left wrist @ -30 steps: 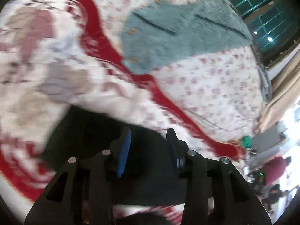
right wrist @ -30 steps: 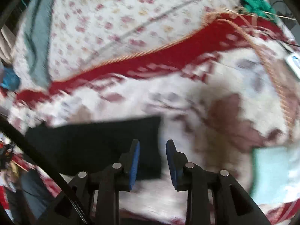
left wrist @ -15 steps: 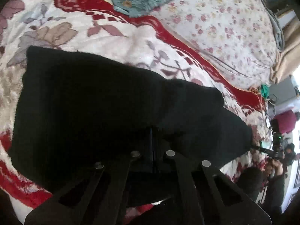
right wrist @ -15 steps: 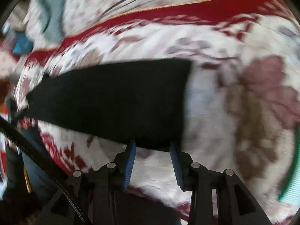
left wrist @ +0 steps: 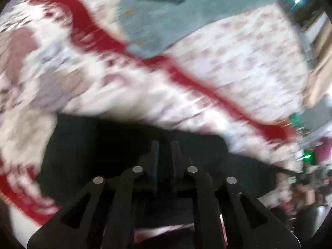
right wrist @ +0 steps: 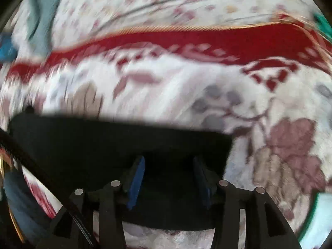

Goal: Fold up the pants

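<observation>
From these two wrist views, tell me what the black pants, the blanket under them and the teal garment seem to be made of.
Black pants: soft matte fabric, likely knit or fleece; no sheen, limp edges. Blur hides the weave.
Blanket: plush fleece-like pile, printed white, red and floral; the nap looks fuzzy.
Teal garment: thick fuzzy knit or fleece, matte, apparently with small buttons.

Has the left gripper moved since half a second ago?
Yes. The left gripper has backed away from the black folded pants: the teal fuzzy garment, then cut off at the top edge, now shows largely.
</observation>
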{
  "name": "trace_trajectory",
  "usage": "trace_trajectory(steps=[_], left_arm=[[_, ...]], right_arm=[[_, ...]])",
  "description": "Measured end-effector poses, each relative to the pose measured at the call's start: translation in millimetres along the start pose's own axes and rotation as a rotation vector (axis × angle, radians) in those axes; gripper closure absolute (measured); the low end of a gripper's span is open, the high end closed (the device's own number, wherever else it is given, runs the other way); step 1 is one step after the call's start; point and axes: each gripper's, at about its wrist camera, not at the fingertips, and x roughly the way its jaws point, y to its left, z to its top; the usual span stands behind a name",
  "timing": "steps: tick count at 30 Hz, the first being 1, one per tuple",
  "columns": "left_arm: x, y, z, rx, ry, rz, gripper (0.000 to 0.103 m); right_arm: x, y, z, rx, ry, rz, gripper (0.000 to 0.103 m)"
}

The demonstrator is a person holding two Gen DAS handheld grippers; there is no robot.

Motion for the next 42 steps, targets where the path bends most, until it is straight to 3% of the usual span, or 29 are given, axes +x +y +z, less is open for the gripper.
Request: trace_trajectory(steps=[3, 5, 6, 7, 8, 10, 12, 14, 17, 19, 22, 23, 24, 25, 28, 32, 35, 38, 41, 42], left_arm=[[33, -28, 9, 0.043, 0.063, -0.032, 0.078], [75, -29, 11, 0.084, 0.143, 0.081, 0.077], [100, -17, 10, 0.040, 0.245, 0.129, 0.078], [107, -6, 12, -0.017, 0.256, 0.085, 0.078], [102, -2, 19, -0.041, 0.207, 0.058, 0.078], [102, -6, 24, -0.028, 0.224, 0.098, 0.078], [94, -20, 24, 0.011, 0.185, 0.166, 0.078], [84, -34, 17, 0.008, 0.148, 0.157, 0.078], [80, -65, 10, 0.024, 0.122, 0.033, 0.078], [86, -91, 2, 0.054, 0.116, -0.009, 0.078], [120, -116, -23, 0.096, 0.134, 0.063, 0.060], [139, -115, -35, 0.092, 0.174, 0.108, 0.058], [143, -116, -42, 0.114, 0.140, 0.133, 0.057], [139, -123, -46, 0.164, 0.081, 0.156, 0.057], [128, -142, -49, 0.265, 0.053, 0.211, 0.057], [104, -158, -78, 0.291, -0.034, 0.225, 0.057], [101, -164, -108, 0.293, -0.076, 0.260, 0.057], [126, -171, -126, 0.348, -0.065, 0.337, 0.057], [131, -176, -130, 0.384, -0.093, 0.375, 0.056], [131, -175, -130, 0.381, -0.095, 0.376, 0.055]], right_arm=[[2, -9, 2, 0.127, -0.057, 0.161, 0.056], [25, -16, -5, 0.182, -0.044, 0.147, 0.055], [33, -18, -8, 0.203, -0.045, 0.172, 0.054], [30, -22, -8, 0.239, -0.075, 0.215, 0.052], [26, -30, -9, 0.279, -0.099, 0.266, 0.052], [26, -41, -12, 0.331, -0.108, 0.322, 0.054], [20, -48, -14, 0.370, -0.134, 0.349, 0.055], [10, -45, -15, 0.354, -0.185, 0.298, 0.055], [-14, -30, -12, 0.286, -0.310, 0.248, 0.055], [-15, -20, -15, 0.248, -0.300, 0.255, 0.055], [3, 3, -16, 0.121, -0.205, 0.187, 0.055], [13, 10, -17, 0.077, -0.156, 0.144, 0.055], [25, 15, -19, 0.040, -0.099, 0.103, 0.054], [27, 19, -20, 0.007, -0.111, 0.076, 0.054], [22, 17, -21, 0.024, -0.163, 0.067, 0.054], [-12, 31, -30, -0.011, -0.340, 0.054, 0.054], [-34, 52, -58, -0.027, -0.459, 0.075, 0.053], [-21, 74, -74, -0.039, -0.415, 0.056, 0.053], [16, 81, -76, -0.034, -0.264, 0.007, 0.051], [17, 82, -78, -0.036, -0.302, 0.003, 0.047]])
